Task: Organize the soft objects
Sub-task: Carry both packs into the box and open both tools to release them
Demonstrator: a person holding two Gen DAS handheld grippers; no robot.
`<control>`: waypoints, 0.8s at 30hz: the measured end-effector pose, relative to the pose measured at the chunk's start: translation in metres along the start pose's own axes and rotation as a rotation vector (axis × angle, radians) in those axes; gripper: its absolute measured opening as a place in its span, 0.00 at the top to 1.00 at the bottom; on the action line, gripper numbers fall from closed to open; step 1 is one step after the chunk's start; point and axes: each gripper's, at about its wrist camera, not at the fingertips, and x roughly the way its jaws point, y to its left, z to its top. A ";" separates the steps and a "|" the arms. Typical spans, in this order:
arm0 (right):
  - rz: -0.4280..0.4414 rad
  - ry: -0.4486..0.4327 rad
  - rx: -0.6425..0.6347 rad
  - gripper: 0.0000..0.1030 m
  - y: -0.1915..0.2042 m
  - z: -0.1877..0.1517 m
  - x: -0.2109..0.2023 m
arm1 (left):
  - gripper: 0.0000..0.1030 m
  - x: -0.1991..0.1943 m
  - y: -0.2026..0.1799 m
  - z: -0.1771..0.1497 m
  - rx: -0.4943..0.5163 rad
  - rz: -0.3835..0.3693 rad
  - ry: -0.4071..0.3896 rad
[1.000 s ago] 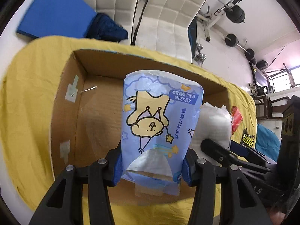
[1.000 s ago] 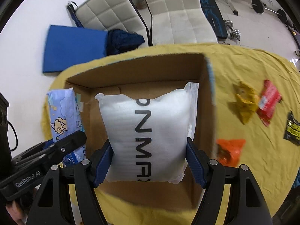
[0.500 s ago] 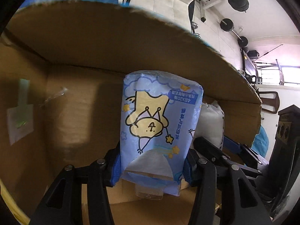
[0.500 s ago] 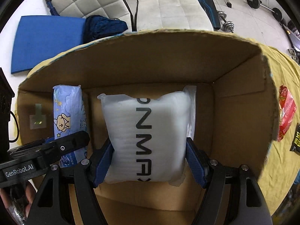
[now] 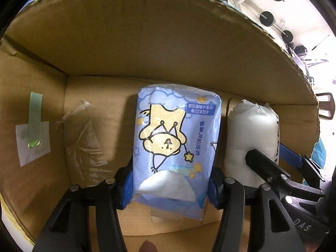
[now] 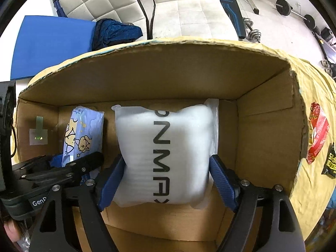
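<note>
One cardboard box [image 6: 159, 79], on yellow cloth [image 6: 315, 189]. One white soft pack [image 6: 166, 153], lettered "NMAX", on box floor; right gripper [image 6: 168, 180] jaws just widening, pads barely touching its sides. One blue tissue pack [image 5: 176, 147], cartoon dog, "X20", beside it; left gripper [image 5: 170, 185] jaws easing apart, pads against the pack. Two snack packets [image 6: 317, 132] outside.

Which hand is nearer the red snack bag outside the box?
Right. The red snack bag lies on the cloth past the box wall beside the right gripper; the left gripper is farther. Both jaws have just been opening around the tissue pack and white pack.
</note>
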 end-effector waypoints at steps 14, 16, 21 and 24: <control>-0.023 -0.011 -0.018 0.10 -0.002 -0.009 -0.017 | 0.22 -0.013 0.005 -0.004 0.014 -0.032 -0.042; -0.021 -0.007 -0.012 0.10 -0.004 -0.011 -0.018 | 0.19 -0.017 0.002 -0.006 0.018 -0.015 -0.057; -0.041 0.000 -0.003 0.01 -0.006 -0.023 -0.020 | 0.08 -0.028 -0.006 -0.020 0.036 0.051 -0.115; -0.067 -0.005 -0.010 0.00 -0.004 -0.032 -0.022 | 0.01 -0.035 -0.004 -0.031 0.019 0.046 -0.156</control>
